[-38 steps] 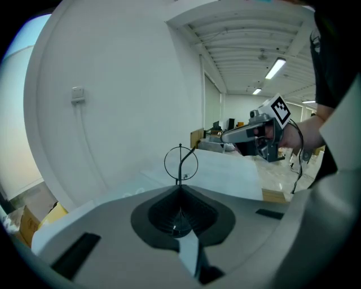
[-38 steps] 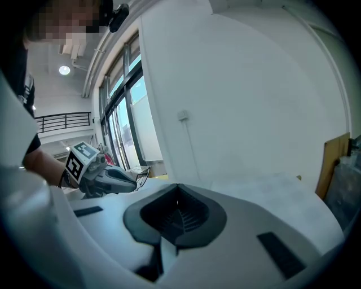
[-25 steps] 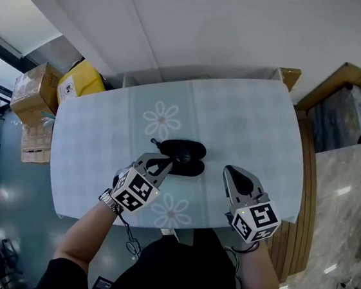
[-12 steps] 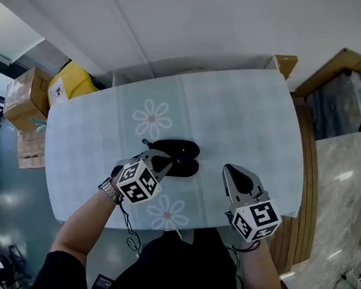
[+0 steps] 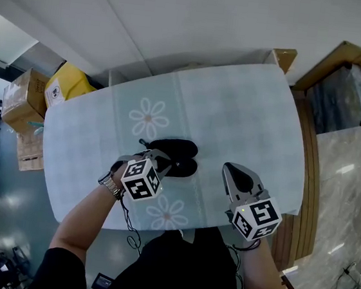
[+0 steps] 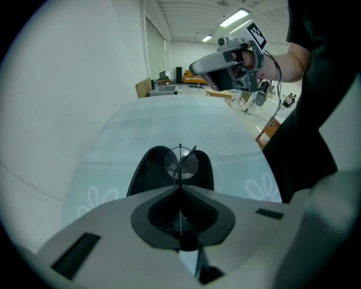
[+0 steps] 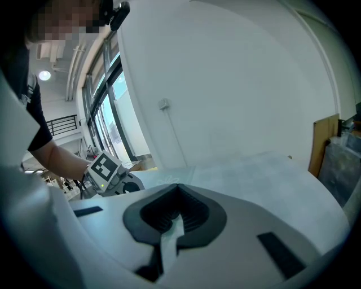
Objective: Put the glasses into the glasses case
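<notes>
A black glasses case (image 5: 177,158) lies open on the flowered tablecloth (image 5: 236,114), near the table's middle. In the left gripper view the case (image 6: 148,169) sits just beyond the jaws. My left gripper (image 5: 164,161) is shut on thin wire-framed glasses (image 6: 181,162), one round lens hanging over the open case. The glasses are hard to make out in the head view. My right gripper (image 5: 230,170) hovers to the right of the case, apart from it, jaws shut with nothing between them (image 7: 177,187).
The table's front edge (image 5: 177,228) runs close to the person's body. Cardboard boxes (image 5: 22,100) and a yellow bag (image 5: 68,82) stand on the floor at the left. A wooden unit (image 5: 343,81) stands at the right.
My left gripper has moved forward, closer over the open case, still holding the glasses. The right gripper has stayed where it was.
</notes>
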The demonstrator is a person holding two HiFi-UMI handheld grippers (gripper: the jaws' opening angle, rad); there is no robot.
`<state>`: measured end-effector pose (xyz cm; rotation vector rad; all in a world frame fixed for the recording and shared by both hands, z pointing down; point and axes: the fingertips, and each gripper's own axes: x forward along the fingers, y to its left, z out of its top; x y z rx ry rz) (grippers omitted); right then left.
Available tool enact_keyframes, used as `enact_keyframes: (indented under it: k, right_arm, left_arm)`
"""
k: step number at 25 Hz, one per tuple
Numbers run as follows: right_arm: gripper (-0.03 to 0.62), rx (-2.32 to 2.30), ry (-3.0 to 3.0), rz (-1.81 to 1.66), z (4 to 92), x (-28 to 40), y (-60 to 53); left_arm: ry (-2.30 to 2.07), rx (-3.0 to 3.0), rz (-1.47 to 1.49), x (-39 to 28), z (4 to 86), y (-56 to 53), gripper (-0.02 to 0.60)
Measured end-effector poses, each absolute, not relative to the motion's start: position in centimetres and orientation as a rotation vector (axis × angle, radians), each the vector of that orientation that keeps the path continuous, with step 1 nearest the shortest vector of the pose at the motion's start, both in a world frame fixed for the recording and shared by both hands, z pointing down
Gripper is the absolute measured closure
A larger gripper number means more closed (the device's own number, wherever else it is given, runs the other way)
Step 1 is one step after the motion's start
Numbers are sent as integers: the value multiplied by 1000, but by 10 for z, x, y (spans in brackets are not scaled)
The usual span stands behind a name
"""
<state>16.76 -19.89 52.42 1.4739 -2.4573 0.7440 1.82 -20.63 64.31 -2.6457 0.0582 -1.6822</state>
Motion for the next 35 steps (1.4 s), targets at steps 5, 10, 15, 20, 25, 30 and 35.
enact_keyframes:
  k: [5,10,15,20,25,30,35]
  right_arm:
    - [571,1479,-2453,759,528,168,-196]
    - [571,1490,-2453,775,530,171,-193]
    - [571,1496,-2451,786,531,174,-191]
    - [571,1500,-2452,796,533,175,-190]
    - [571,1503,-2451,797,531,175,-191]
    - [571,1505,-2453,800,531,175,-191]
    - [571,1507,-2456,797,529,170,-191]
  left_arm:
    - [-39,-2605,-1760,16,653,-198,551]
    - [-115,-2558,-1828,16,664,-191,551]
    - [-151,-2522,-1858,16,669,-190,549]
    - [-172,-2497,-1877,14,673,-189,549]
    - [-176,-2470,-1884,14,675,-190,549]
    - [-174,-2478,-1865,15,675,-189,548]
    - [-142,-2497,-1839,14,672,-190,546]
